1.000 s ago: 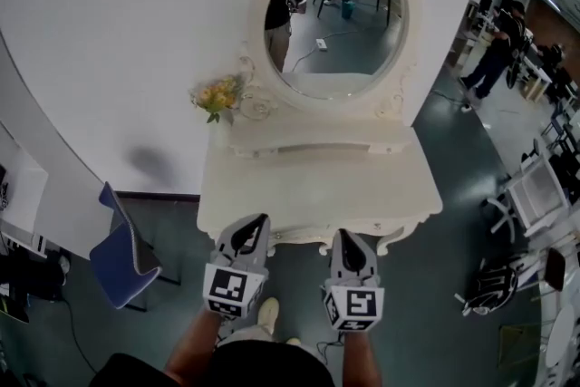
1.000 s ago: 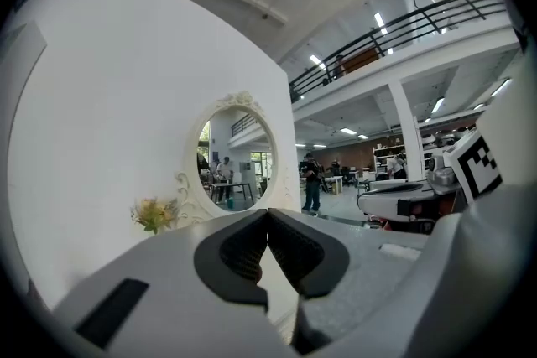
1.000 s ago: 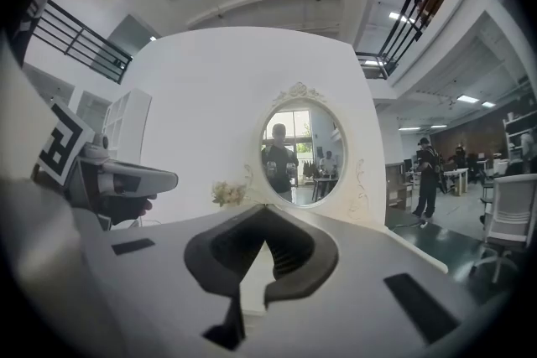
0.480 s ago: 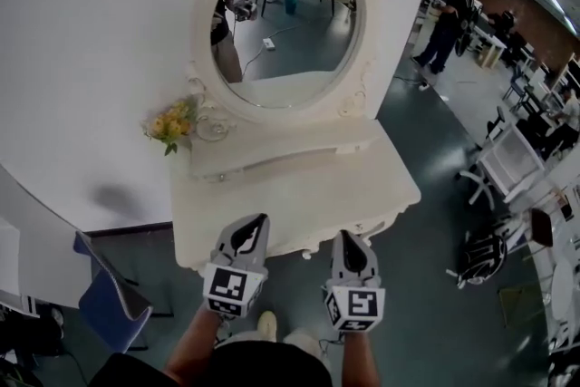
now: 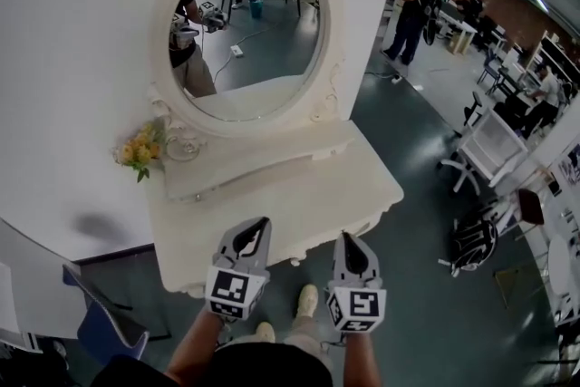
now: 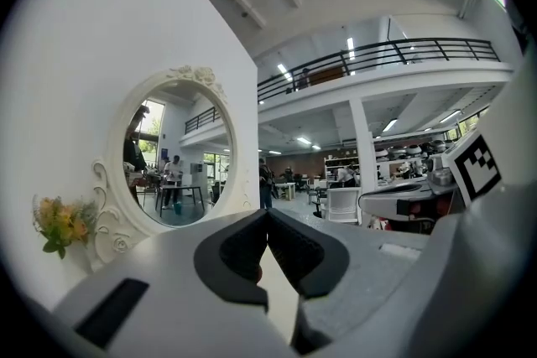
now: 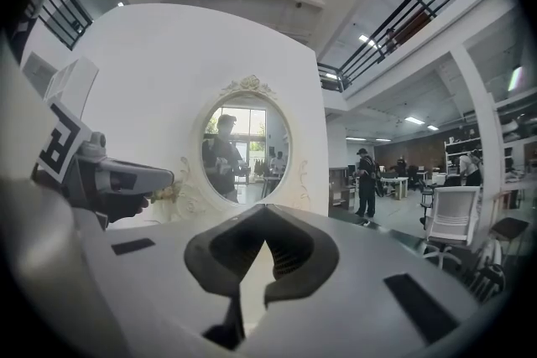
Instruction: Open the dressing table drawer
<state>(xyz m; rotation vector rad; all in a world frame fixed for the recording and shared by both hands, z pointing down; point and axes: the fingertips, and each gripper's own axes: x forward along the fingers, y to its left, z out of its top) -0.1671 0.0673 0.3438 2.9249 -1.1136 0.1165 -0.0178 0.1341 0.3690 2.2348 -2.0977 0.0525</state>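
Observation:
The white dressing table [image 5: 299, 195] stands against the wall under its oval mirror [image 5: 245, 32]. A low raised tier [image 5: 249, 172] with small knobs runs beneath the mirror. Any drawer under the tabletop's front edge is hidden from above. My left gripper [image 5: 260, 222] and right gripper [image 5: 344, 238] are held level, side by side, just before the table's front edge, touching nothing. In the left gripper view the jaws [image 6: 267, 214] meet, shut and empty, with the mirror [image 6: 172, 151] ahead to the left. The right gripper [image 7: 267, 210] is shut and empty too.
Yellow flowers [image 5: 138, 151] sit at the table's back left corner. A blue chair [image 5: 100, 322] stands at the lower left. White chairs [image 5: 485, 145] and a black bag [image 5: 473, 242] are on the floor to the right. A person [image 5: 412, 0] stands far behind.
The head view has swung right, so the table and mirror have slid left and turned in the picture. Both grippers keep their places in the frame and stay shut.

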